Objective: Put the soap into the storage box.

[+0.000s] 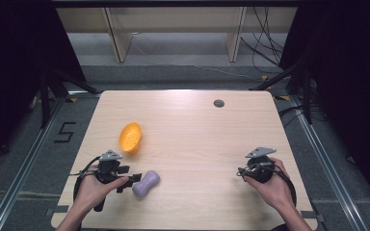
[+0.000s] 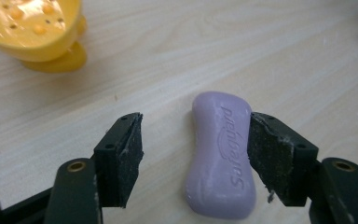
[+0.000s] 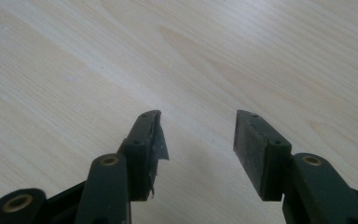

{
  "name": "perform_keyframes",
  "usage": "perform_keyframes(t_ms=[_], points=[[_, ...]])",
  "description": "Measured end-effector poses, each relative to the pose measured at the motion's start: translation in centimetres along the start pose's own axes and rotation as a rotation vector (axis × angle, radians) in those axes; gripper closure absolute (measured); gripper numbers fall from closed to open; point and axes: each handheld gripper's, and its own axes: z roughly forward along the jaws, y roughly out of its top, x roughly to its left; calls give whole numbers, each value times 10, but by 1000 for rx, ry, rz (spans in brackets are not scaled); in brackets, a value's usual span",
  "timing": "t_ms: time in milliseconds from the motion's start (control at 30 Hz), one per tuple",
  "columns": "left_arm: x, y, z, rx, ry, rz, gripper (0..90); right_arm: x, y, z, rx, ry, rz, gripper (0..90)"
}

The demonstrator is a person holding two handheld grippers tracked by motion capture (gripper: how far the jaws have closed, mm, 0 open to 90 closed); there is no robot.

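A purple bar of soap (image 2: 221, 158) lies flat on the wooden table (image 1: 197, 134), its stamped lettering facing up. My left gripper (image 2: 196, 123) straddles it with open jaws: the right pad (image 2: 265, 154) sits against the soap's edge, while the left pad (image 2: 128, 158) stands clear of it with bare table between. In the high view the left gripper (image 1: 134, 179) is low at the front left, pointing right at the soap (image 1: 146, 183). My right gripper (image 3: 198, 126) is open over bare wood, and it rests at the front right (image 1: 245, 172).
A yellow perforated dish (image 1: 130, 137) stands just behind the left gripper, and shows at the top left (image 2: 37, 32) of the left gripper view. A grey round cap (image 1: 218, 103) is set in the table's far side. Dark stands flank the table.
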Motion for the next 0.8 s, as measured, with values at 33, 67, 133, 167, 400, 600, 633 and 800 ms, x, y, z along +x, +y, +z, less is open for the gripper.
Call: perform_keyframes(t_ms=[33,67,133,167,400,600,633,800], points=[[-1,4,0,46,-12,-9,352,-2,0,0,-2,-3,-19,513],[-3,9,1,128,-12,-18,342,-2,-1,0,-3,-3,-20,513],[-2,17,2,246,-17,18,337,-1,-1,-1,-1,-1,-9,513],[-3,19,3,267,-19,12,335,-2,-1,-1,-5,-4,-20,513],[-16,38,15,372,49,48,308,-1,-1,0,-3,-3,-32,512],[-28,45,31,474,84,72,310,0,0,0,0,2,-14,510],[-30,46,34,490,88,85,314,0,0,0,3,2,-16,509],[-36,50,45,566,95,111,339,-1,0,0,1,2,-18,508]])
